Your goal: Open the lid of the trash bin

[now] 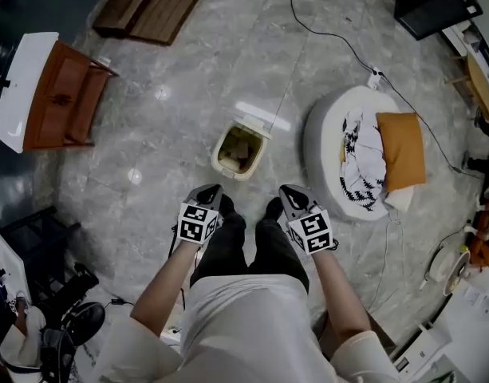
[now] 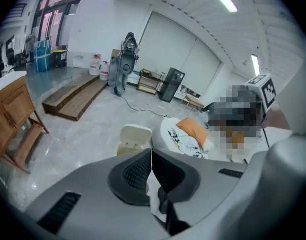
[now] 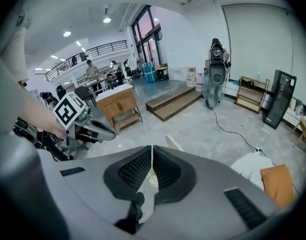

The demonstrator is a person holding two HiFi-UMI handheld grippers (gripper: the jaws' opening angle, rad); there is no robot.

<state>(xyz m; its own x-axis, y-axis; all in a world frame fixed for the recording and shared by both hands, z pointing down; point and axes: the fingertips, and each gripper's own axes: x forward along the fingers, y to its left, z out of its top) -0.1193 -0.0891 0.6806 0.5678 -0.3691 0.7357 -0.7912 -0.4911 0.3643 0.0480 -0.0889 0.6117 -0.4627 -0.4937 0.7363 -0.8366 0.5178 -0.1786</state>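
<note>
The trash bin [image 1: 222,158] stands on the marble floor [image 1: 172,126] with its lid [image 1: 254,124] tipped up and back, leaving the inside open. On the side of the bin nearer the person, the left gripper [image 1: 211,190] and the right gripper [image 1: 287,191] hover side by side, clear of it, each with its jaws pressed together on nothing. A round white pet bed [image 1: 328,126] lies to the bin's right.

Floor [image 1: 164,134] open left of and in front of the trash bin [image 1: 222,162]. Round white pet bed [image 1: 324,134] crowds its right side, near but apart; cable [image 1: 340,40] runs behind.
</note>
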